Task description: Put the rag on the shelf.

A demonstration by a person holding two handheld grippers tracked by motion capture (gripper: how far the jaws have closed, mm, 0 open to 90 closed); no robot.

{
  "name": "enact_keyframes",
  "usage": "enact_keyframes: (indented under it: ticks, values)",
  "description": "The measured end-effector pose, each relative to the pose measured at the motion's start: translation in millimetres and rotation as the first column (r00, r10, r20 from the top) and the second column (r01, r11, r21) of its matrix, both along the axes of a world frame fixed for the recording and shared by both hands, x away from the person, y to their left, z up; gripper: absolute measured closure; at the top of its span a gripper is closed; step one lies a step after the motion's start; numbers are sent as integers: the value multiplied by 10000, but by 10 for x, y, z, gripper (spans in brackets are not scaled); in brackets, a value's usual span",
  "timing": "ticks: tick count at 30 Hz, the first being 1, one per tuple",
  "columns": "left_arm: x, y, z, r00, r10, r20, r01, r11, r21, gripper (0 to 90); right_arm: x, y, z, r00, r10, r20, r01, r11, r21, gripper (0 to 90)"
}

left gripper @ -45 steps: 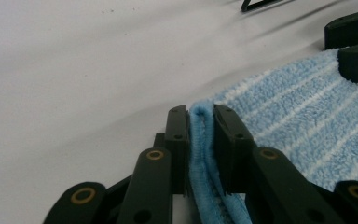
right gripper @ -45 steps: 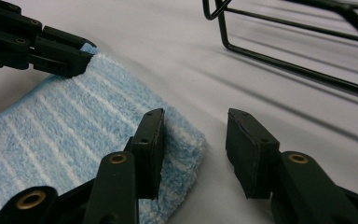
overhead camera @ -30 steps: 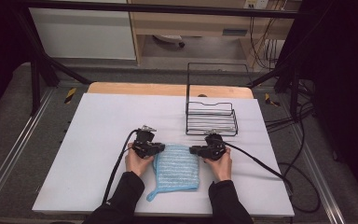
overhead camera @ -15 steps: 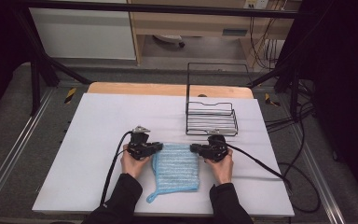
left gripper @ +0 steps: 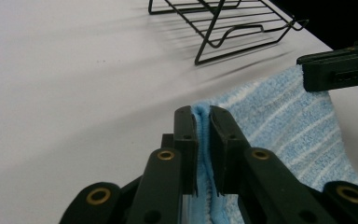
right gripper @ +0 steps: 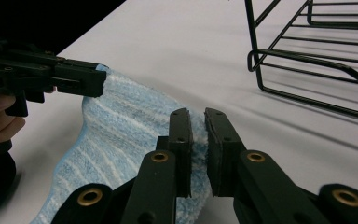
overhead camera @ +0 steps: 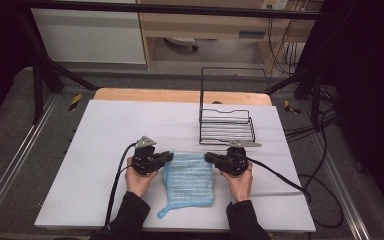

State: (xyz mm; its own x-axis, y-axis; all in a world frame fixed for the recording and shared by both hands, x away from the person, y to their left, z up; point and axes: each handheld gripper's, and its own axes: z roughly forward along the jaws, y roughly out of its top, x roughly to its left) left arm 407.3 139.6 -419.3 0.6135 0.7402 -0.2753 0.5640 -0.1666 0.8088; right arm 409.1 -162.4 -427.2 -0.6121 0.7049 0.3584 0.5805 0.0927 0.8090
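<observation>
A: Cloth (overhead camera: 189,177) first, where is it?

B: It lies on the white table (overhead camera: 105,145), near my edge, between my 2 hands. It's a light blue towel with pale stripes, and a small loop tail trails off its near left corner toward me.

A: And your left gripper (overhead camera: 166,157)?

B: Clenched on the cloth's far left corner. In the left gripper view my 2 black jaws stand nearly together with a blue seam of the cloth (left gripper: 279,121) pinched between the pads, the fabric running out to the right of them.

A: Your right gripper (overhead camera: 209,157)?

B: Same thing on the far right corner. In the right gripper view the jaws are pressed on a fluffy edge of the cloth (right gripper: 116,135), which spreads away to the left toward my other gripper (right gripper: 103,84), and that one grips its own corner there.

A: So the far edge is stretched?

B: It spans between my 2 grippers, and the rest of the cloth lies flat toward me.

A: Anything else nearby?

B: A black wire rack (overhead camera: 227,125) stands on the table just beyond my right gripper, apart from the cloth. Cables trail from both grippers.
</observation>
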Motion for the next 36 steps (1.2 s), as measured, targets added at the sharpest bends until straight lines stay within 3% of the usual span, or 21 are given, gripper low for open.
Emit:
enact_keyframes:
  ticks: [11,20,33,36]
  values:
    - [-137,-12,166,9968,9,793,5,9998,-181,815,-137,-54,121,9972,-101,741,67,9990,450,823]
    - [-213,-15,272,9923,13,1242,21,9996,-266,815,-209,-66,212,9927,-152,1197,99,9989,448,824]
    - [-309,7,488,9818,128,1896,18,9971,-765,814,-338,-64,490,9775,-216,2099,93,9982,593,824]
    - [-323,9,544,9779,178,2083,10,9959,-899,815,-372,-64,576,9696,-264,2433,123,9982,594,825]
